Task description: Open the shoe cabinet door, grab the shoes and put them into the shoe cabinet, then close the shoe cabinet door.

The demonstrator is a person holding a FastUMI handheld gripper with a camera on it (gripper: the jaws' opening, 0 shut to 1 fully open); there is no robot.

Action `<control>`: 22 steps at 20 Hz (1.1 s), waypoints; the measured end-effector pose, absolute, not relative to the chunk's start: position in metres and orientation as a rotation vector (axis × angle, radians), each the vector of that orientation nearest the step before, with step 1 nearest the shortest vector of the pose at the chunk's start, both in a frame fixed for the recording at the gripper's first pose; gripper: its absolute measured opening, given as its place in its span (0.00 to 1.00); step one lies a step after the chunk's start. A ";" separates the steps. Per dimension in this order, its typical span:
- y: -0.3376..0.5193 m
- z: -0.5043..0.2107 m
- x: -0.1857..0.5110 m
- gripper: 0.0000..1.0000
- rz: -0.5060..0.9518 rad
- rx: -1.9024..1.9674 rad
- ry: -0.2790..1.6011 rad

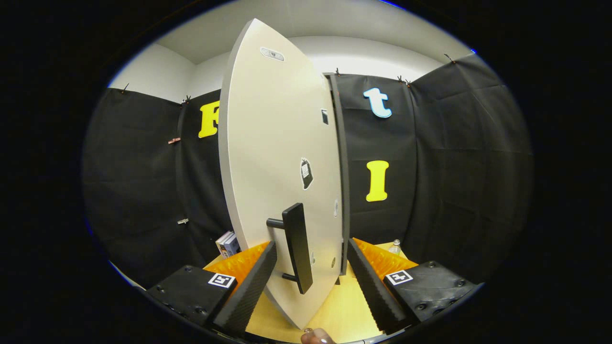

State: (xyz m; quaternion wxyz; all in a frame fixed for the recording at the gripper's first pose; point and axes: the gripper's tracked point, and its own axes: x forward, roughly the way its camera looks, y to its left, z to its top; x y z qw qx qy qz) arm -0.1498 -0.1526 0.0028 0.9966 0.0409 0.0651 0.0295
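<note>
Writing on the door (277,157) cannot be read: one small dark tag-shaped sticker sits near its middle, too small to make out, and a pale oval fitting sits near its top. One square black-and-white marker sits on each side of the hand-held gripper (311,282), two in all.

One pale cabinet door stands swung out, its face turned toward the camera and its far edge meeting a dark upright strip (340,172) of the cabinet. One dark bar handle (297,246) stands off the door's lower part on two short posts. The handle lies between the two fingers (251,286), nearer the left one. The fingers are spread wide; the left fingertip sits close to the handle, though contact cannot be told, and the right finger is well apart from it, so nothing is gripped.

Below is a yellow wooden bench (344,310). Black cloth walls hang around the booth, with white wall and ceiling above. Two small boxes (227,243) stand together left of the door. One clear bottle (395,247) shows beyond the right finger.
</note>
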 end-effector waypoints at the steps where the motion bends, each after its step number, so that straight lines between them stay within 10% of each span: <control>1: -0.141 0.003 -0.144 0.98 0.056 0.086 0.130; 22: 0.015 -0.015 -0.028 1.00 0.125 0.091 0.105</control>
